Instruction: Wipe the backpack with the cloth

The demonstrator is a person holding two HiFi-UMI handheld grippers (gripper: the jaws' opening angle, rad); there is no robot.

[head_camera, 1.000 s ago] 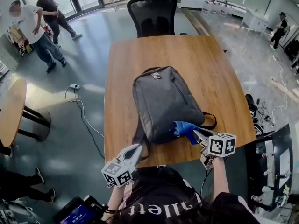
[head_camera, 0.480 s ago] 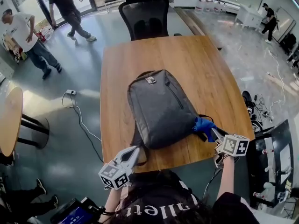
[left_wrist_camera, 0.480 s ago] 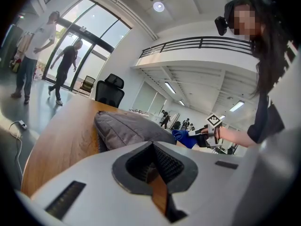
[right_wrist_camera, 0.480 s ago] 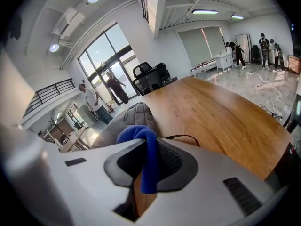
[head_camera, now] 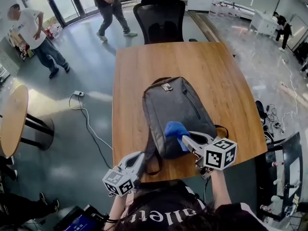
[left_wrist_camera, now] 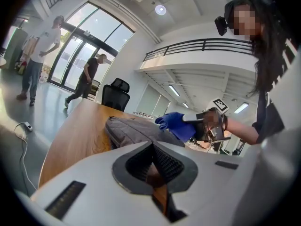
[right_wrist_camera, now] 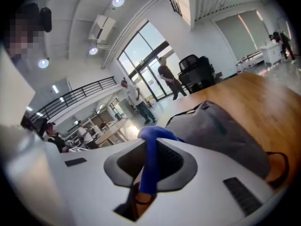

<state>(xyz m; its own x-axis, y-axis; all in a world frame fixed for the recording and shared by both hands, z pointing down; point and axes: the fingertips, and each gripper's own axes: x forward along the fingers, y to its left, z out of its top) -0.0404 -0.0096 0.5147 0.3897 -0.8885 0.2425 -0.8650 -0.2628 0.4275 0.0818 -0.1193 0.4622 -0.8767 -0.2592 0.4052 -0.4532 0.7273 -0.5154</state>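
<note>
A grey backpack (head_camera: 175,107) lies flat on the wooden table (head_camera: 139,71), with its top handle pointing away from me. My right gripper (head_camera: 185,139) is shut on a blue cloth (head_camera: 174,129), which rests on the near part of the bag's front. In the right gripper view the cloth (right_wrist_camera: 149,173) hangs between the jaws, with the backpack (right_wrist_camera: 221,131) just beyond. My left gripper (head_camera: 140,155) is shut with nothing in it, at the table's near edge beside a dark strap (head_camera: 153,160). The left gripper view shows the backpack (left_wrist_camera: 134,128) and the cloth (left_wrist_camera: 176,124) ahead.
A black office chair (head_camera: 161,18) stands at the table's far end. A round wooden table (head_camera: 12,119) is on the left, and a cable with a power strip (head_camera: 79,96) lies on the floor. Two people (head_camera: 108,4) move about far left.
My right gripper swung the cloth out past the bag's right near side, then back left onto the near part of its front. The left gripper barely moved. People in the background walked on.
</note>
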